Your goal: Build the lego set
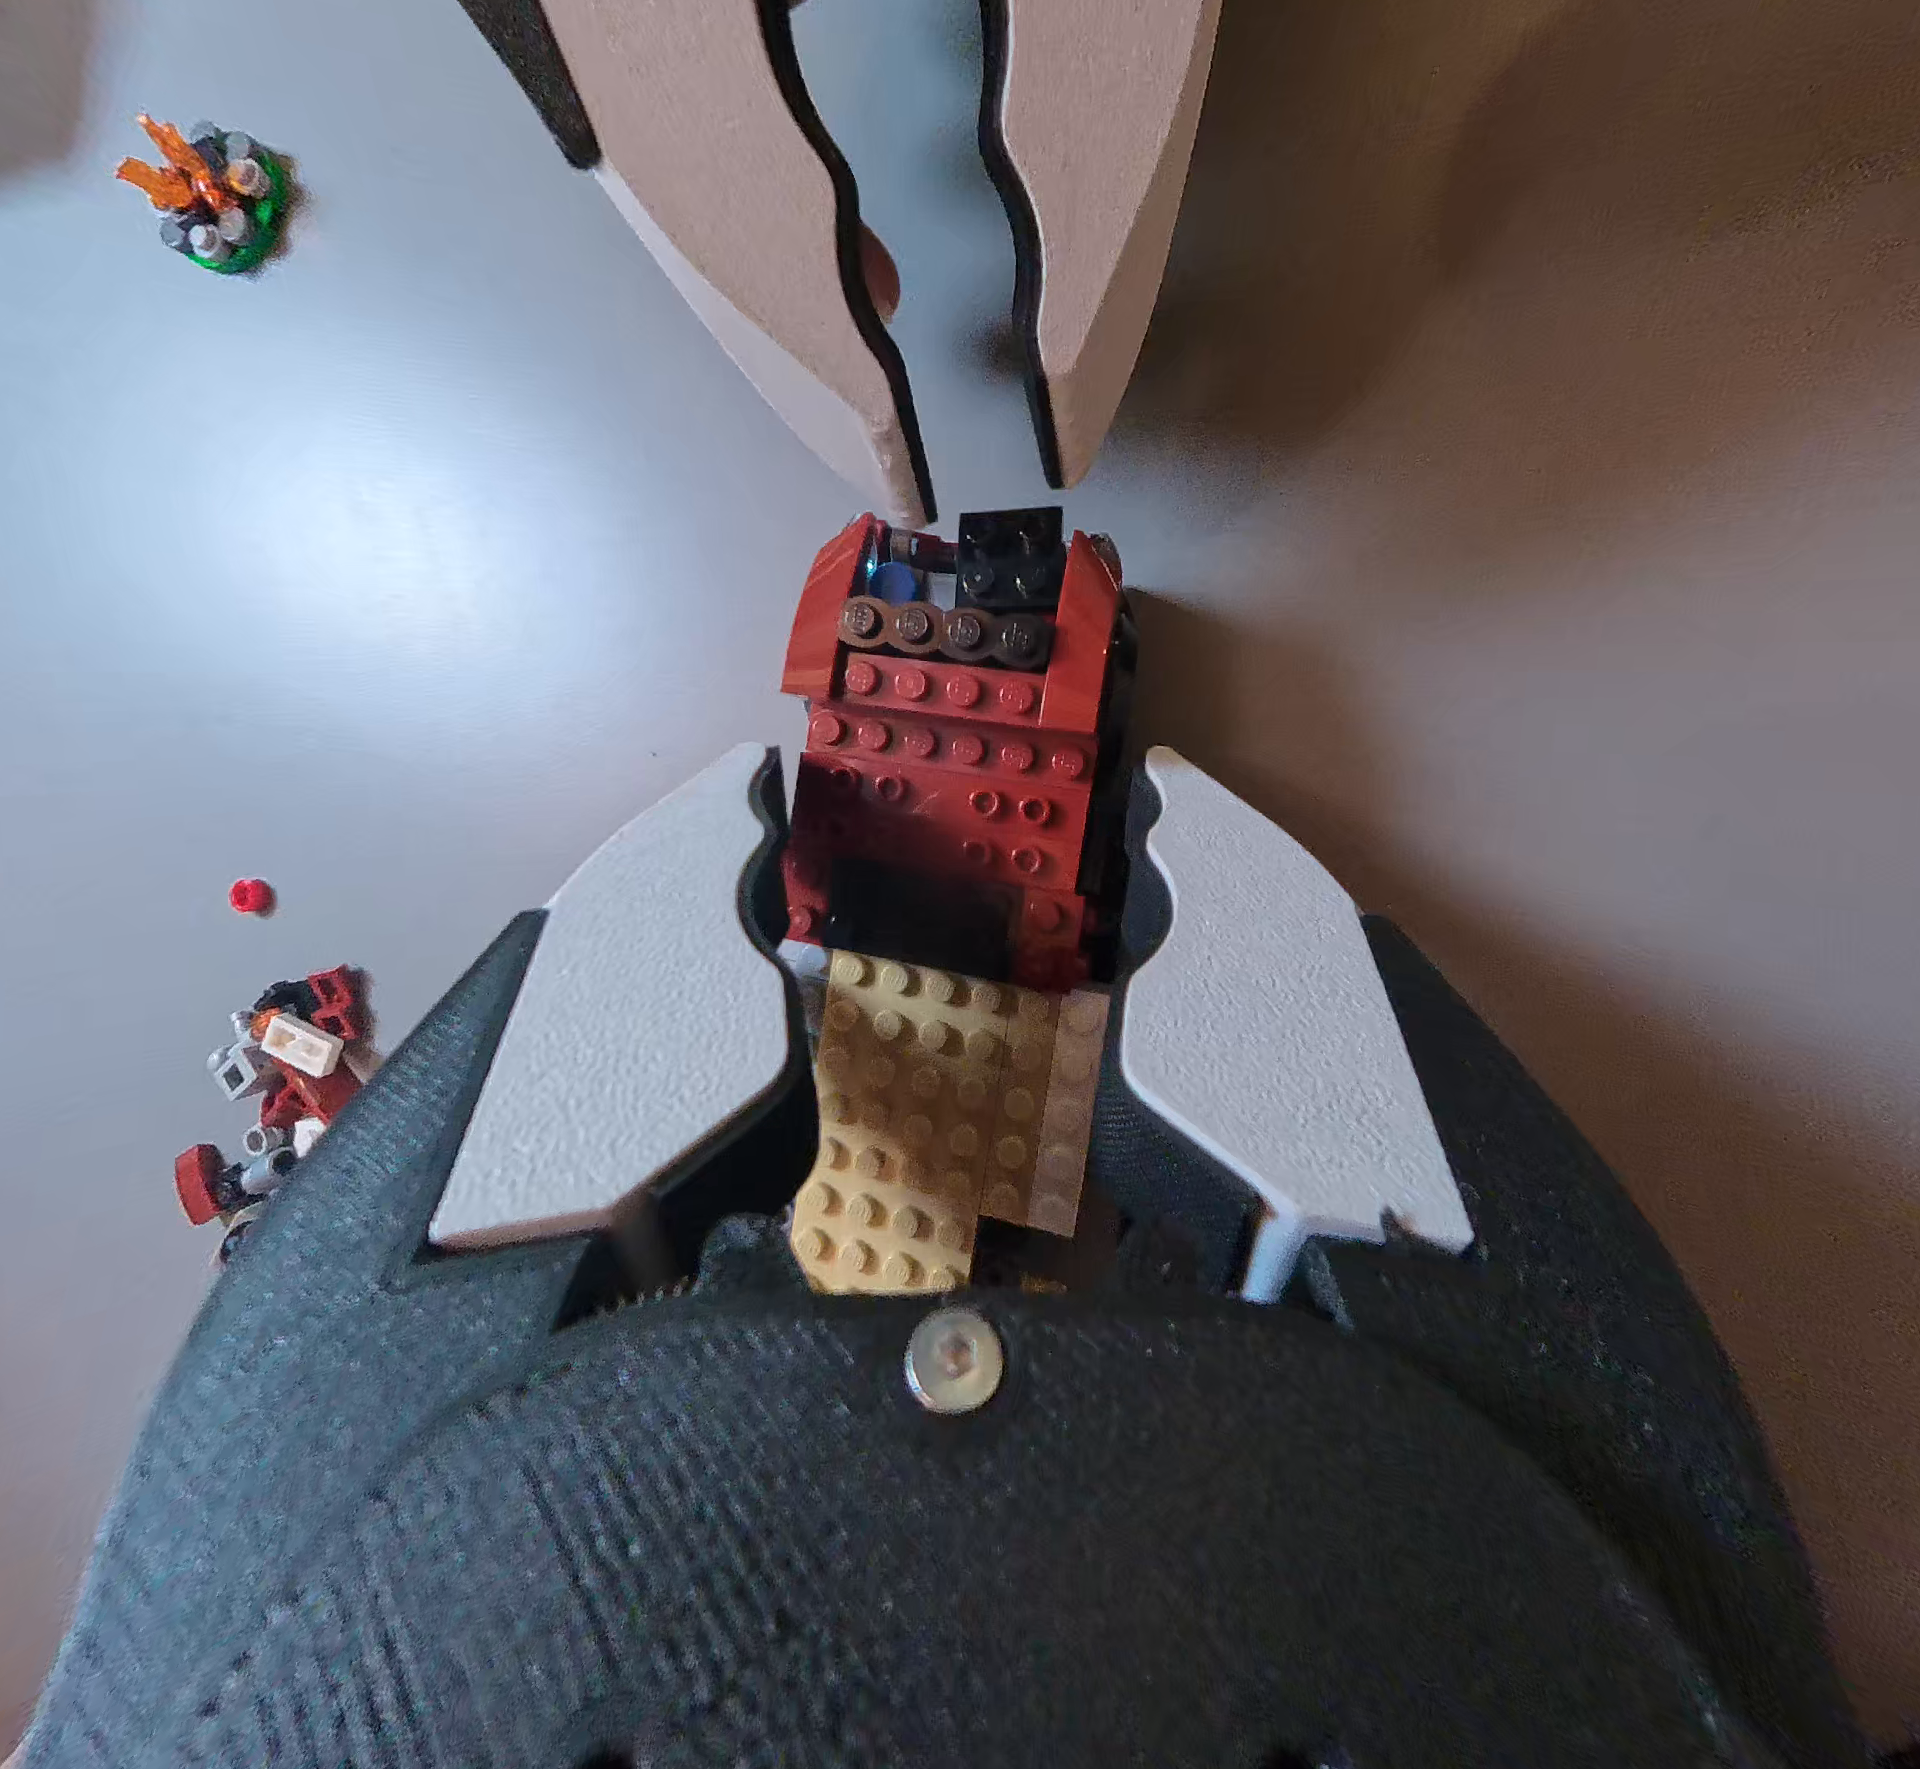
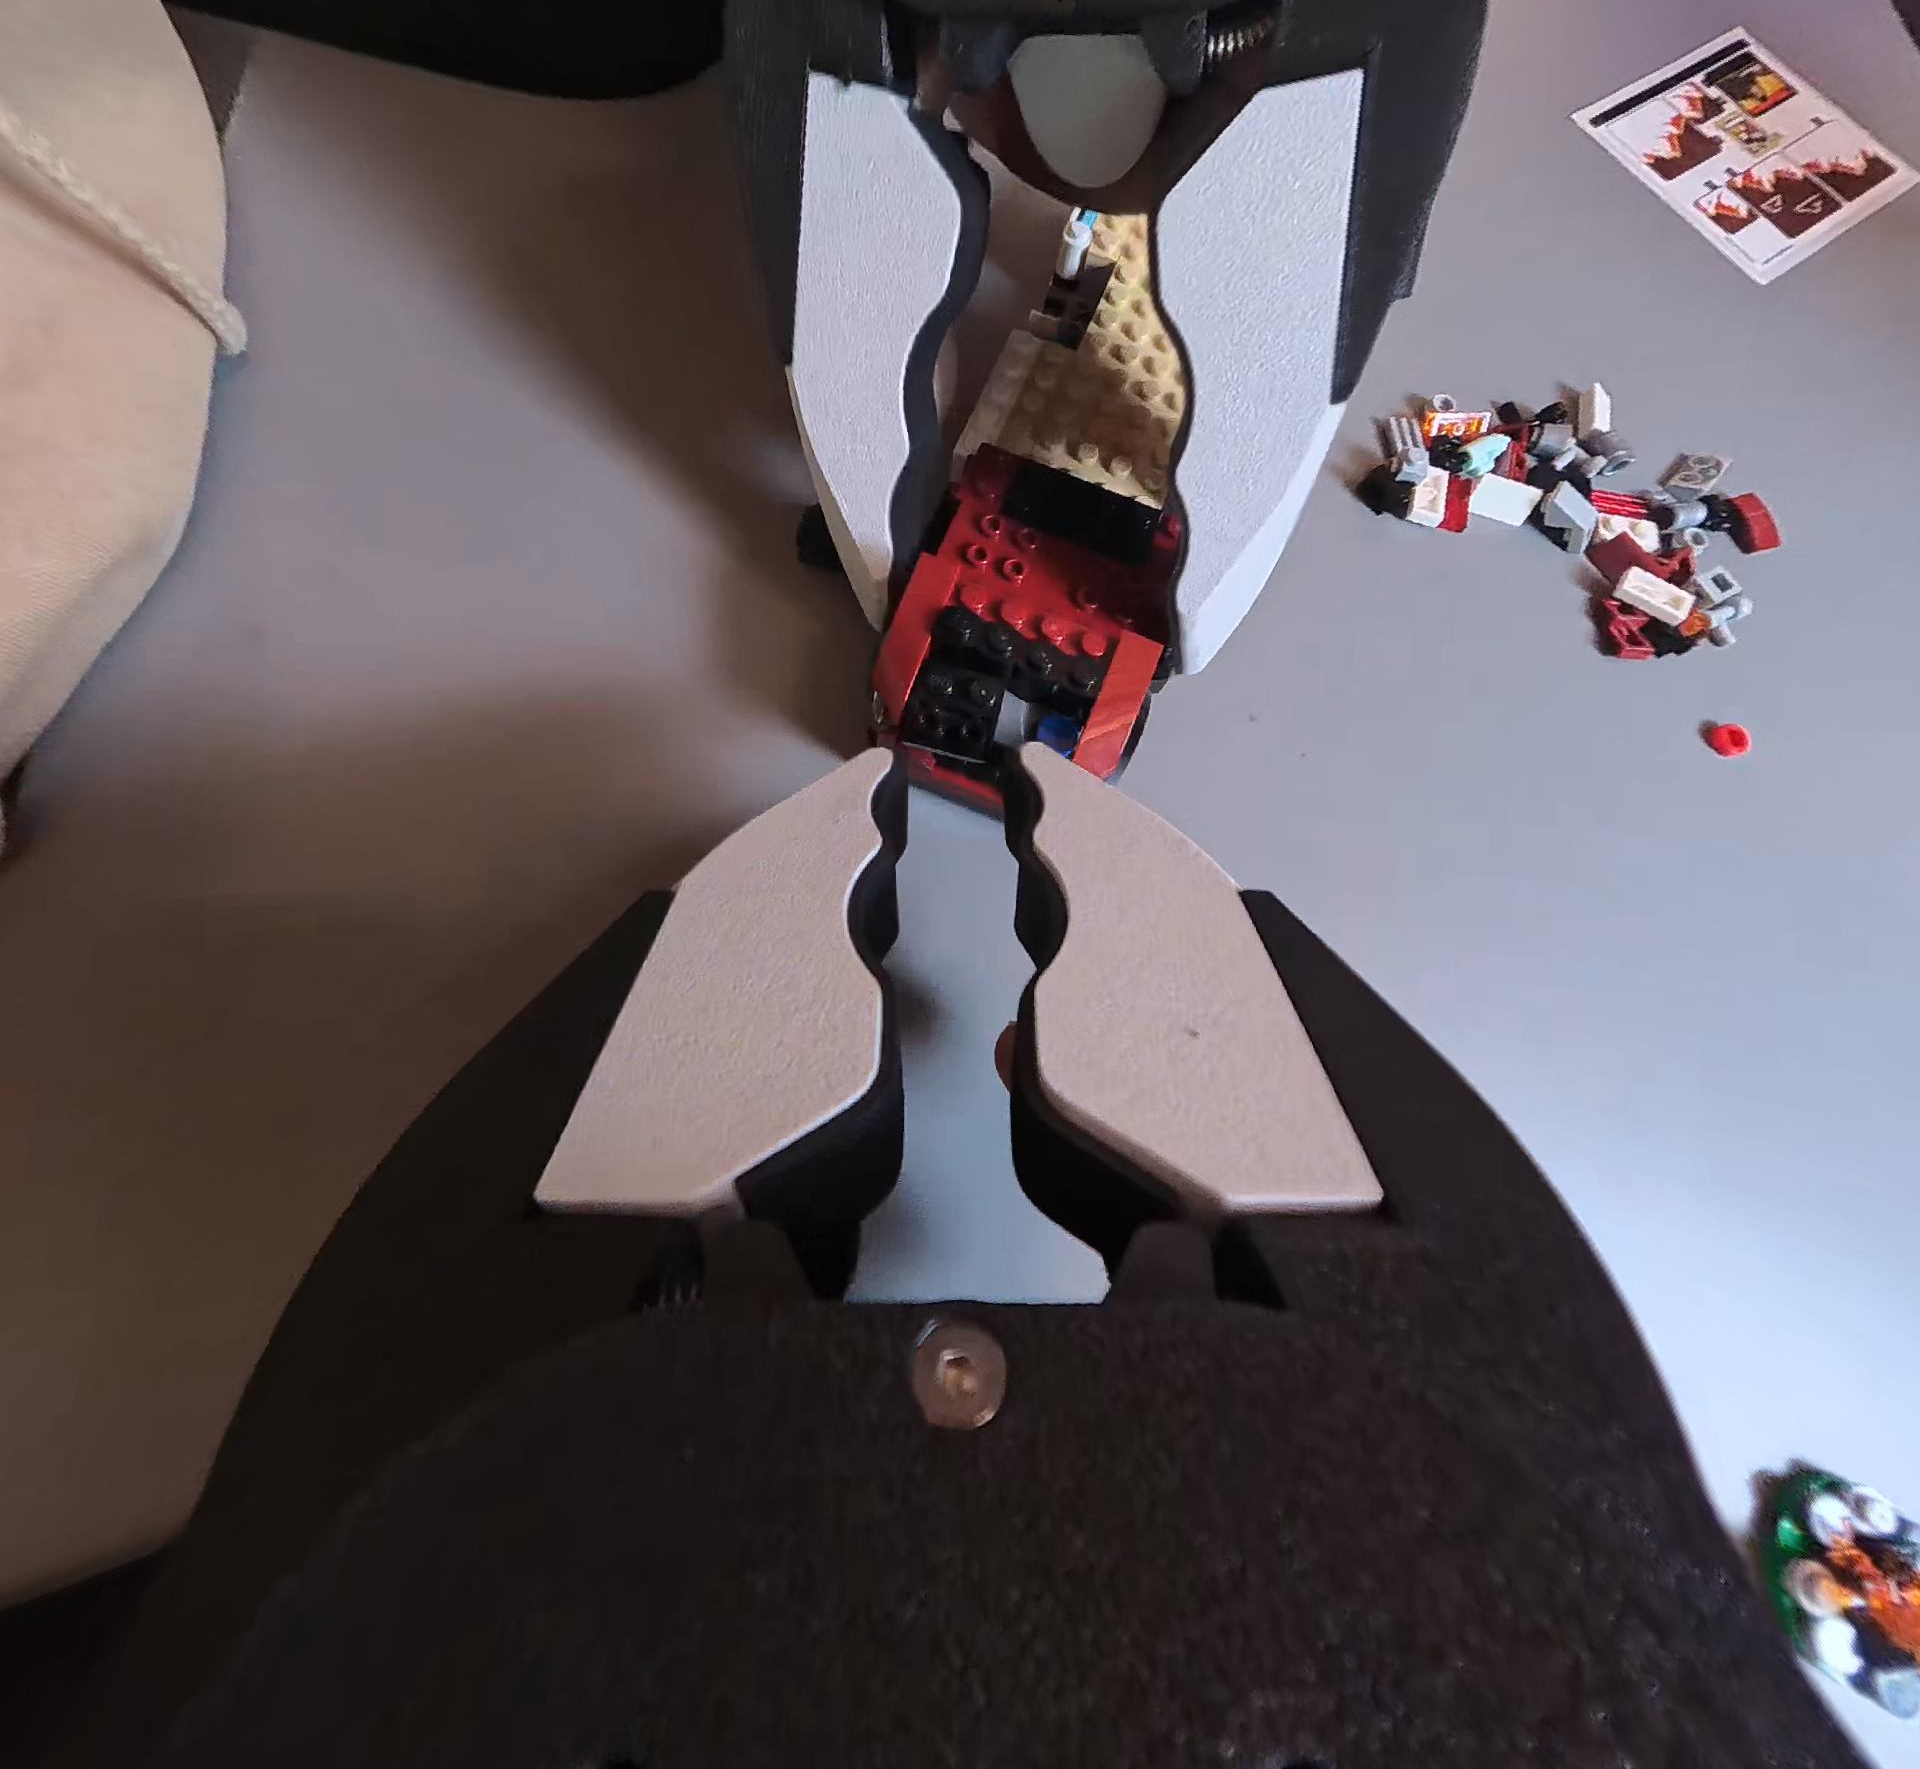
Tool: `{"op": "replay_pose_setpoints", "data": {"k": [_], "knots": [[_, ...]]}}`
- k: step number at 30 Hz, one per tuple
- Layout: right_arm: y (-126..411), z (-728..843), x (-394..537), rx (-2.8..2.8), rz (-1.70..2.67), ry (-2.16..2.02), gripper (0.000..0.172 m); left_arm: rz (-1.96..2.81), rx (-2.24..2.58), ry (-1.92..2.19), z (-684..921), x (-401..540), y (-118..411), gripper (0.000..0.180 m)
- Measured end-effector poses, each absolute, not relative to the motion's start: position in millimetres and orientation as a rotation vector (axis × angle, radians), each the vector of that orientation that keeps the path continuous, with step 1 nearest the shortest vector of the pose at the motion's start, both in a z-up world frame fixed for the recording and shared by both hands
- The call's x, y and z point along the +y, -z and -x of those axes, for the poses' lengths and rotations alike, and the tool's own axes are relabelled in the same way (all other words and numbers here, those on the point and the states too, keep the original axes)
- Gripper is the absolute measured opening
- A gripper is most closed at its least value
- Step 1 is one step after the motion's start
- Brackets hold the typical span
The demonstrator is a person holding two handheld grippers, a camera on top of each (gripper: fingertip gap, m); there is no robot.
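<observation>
Showing instruction sheet (image 2: 1745, 156) only right view; left gripper (image 1: 951, 846) clamps brick model (image 1: 951, 784).

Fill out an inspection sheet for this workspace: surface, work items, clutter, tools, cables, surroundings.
Surface: grey table, smooth, partly in shadow.
Work items: dark red brick model on a tan plate, with a black brick at its far end.
Clutter: loose brick pile, a red round stud, a small green-based build with orange flames, a printed sheet.
Tools: left tool clamps the model by its sides; right tool is open, tips at the model's black-brick end.
Cables: nothing seen.
Surroundings: beige fabric beside the table.
</observation>
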State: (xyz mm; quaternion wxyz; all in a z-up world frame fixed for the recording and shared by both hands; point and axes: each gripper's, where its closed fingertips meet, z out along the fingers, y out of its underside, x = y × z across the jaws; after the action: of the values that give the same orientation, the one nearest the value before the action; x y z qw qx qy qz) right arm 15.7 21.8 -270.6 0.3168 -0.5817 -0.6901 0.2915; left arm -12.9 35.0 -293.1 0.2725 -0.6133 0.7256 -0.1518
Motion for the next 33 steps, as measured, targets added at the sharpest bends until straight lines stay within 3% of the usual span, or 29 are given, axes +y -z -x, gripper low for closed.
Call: {"op": "replay_pose_setpoints", "data": {"k": [33], "knots": [[274.5, -10.8, 22.2, -1.696, 1.554, -0.731, 0.014, 1.620, 1.892, 0.473, 11.2, 35.3, 291.3, 0.057]]}}
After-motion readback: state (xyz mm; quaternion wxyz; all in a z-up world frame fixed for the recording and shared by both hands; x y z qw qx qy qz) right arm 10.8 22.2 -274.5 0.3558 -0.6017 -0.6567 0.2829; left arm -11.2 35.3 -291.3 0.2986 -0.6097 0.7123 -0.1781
